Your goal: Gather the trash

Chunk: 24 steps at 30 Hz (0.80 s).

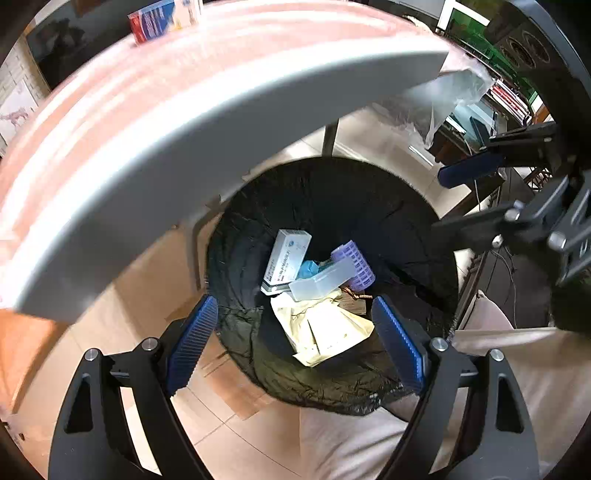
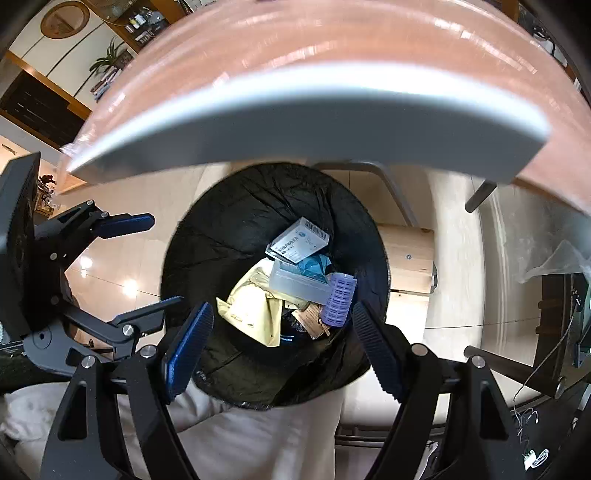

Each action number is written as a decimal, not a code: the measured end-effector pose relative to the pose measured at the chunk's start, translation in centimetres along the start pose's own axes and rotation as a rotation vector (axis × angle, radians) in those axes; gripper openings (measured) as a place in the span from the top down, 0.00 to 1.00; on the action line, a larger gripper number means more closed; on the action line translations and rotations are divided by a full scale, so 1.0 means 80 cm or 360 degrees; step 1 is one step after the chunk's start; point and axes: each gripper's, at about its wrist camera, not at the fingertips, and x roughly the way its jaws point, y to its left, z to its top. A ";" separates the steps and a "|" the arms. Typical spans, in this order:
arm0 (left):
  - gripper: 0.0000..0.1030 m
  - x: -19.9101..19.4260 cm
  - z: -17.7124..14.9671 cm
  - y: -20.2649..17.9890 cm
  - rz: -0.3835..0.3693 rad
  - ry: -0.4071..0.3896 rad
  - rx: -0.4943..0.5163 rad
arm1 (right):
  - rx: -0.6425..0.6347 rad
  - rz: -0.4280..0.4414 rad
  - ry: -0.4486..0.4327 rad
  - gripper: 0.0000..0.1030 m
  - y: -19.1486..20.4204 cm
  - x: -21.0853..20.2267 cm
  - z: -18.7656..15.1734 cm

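A round bin with a black liner (image 1: 332, 177) (image 2: 258, 195) stands on the floor under the table edge. Inside lie a white medicine box (image 1: 286, 258) (image 2: 301, 240), a purple hair roller (image 1: 356, 266) (image 2: 338, 301), a clear plastic case (image 1: 321, 278) (image 2: 295, 282), crumpled yellow paper (image 1: 325, 328) (image 2: 251, 306) and a teal scrap (image 1: 306, 268) (image 2: 314, 266). My left gripper (image 1: 295, 328) (image 2: 147, 266) hangs open over the bin with nothing between its blue pads. My right gripper (image 2: 282, 336) (image 1: 458, 199) is beside it, also open and empty above the bin.
A pink-topped table with a thick white edge (image 1: 184, 140) (image 2: 295, 129) overhangs the bin's far side. A red and blue carton (image 1: 159, 18) sits on it. A clear plastic bag (image 1: 454, 92) (image 2: 554, 262) hangs off its corner. A wooden stool (image 2: 406, 254) stands right of the bin; the person's light trousers (image 2: 240, 435) are near.
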 end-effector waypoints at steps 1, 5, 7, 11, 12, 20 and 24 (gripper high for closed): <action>0.16 -0.013 0.000 0.000 0.0002 -0.0027 0.0005 | -0.0008 0.0017 -0.0018 0.25 0.002 -0.011 0.000; 0.16 -0.060 0.007 0.005 0.0002 -0.0141 0.0012 | -0.0080 0.0039 -0.0122 0.25 0.019 -0.059 0.006; 0.16 -0.095 0.018 0.006 0.0006 -0.0245 0.0019 | -0.0124 0.0040 -0.0197 0.24 0.028 -0.086 0.015; 0.03 -0.156 0.052 0.033 0.0105 -0.0531 -0.0059 | -0.0176 0.0024 -0.0408 0.09 0.035 -0.135 0.049; 0.02 -0.163 0.061 0.047 0.0154 -0.0585 -0.0102 | -0.0186 -0.0036 -0.0492 0.04 0.029 -0.146 0.065; 0.02 -0.120 0.140 0.237 0.0440 -0.0614 -0.0709 | 0.0130 -0.0440 -0.0568 0.04 -0.108 -0.110 0.217; 0.02 -0.082 0.155 0.303 0.0535 -0.0524 -0.0905 | 0.0325 -0.0446 -0.0581 0.04 -0.177 -0.085 0.264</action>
